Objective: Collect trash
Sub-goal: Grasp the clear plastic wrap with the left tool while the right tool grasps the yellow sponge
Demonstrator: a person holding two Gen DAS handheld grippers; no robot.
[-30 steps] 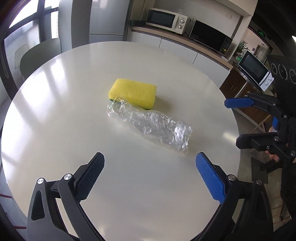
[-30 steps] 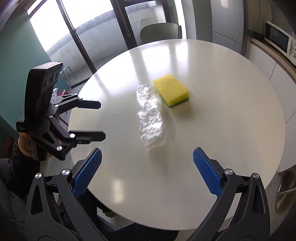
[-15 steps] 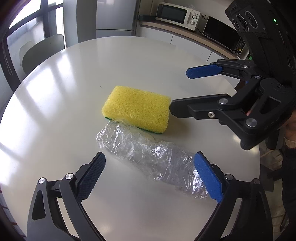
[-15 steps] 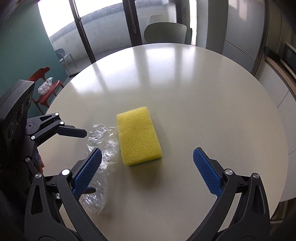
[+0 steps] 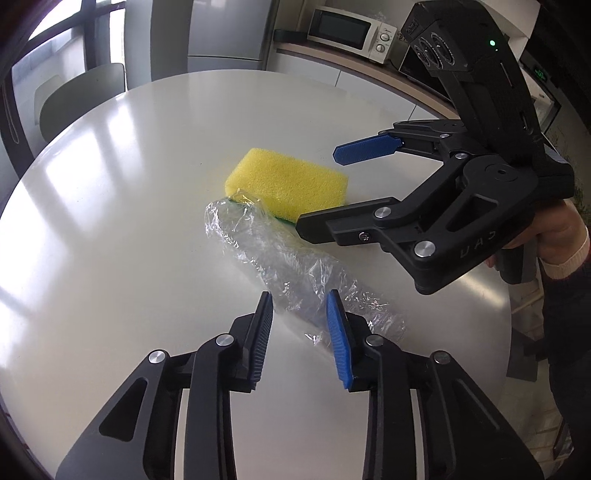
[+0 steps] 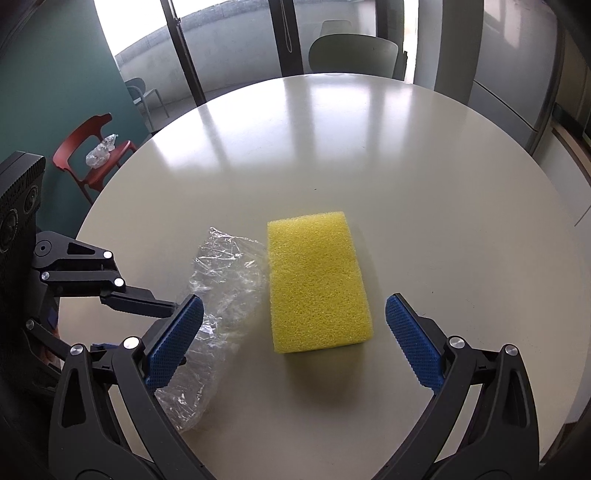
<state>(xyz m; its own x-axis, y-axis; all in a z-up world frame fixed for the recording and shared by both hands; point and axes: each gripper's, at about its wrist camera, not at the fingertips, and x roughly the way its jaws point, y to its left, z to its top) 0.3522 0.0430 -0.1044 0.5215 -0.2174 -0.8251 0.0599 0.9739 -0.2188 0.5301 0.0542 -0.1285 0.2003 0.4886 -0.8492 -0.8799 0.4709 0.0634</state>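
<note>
on round white table (image 5: 110, 221), left tongs (image 5: 300, 308) closing around crinkled clear plastic wrap (image 5: 258, 243); right tongs (image 6: 291, 314) spread wide.

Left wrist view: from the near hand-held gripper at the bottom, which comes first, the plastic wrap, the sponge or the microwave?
1. Plastic wrap, between the closing jaws of the left hand-held gripper.
2. Sponge, mid-table beyond the wrap.
3. Microwave, on the counter past the table.

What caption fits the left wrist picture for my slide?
Left claw closing around crinkly clear plastic wrap beside a yellow sponge, right claw wide open nearby.
</note>
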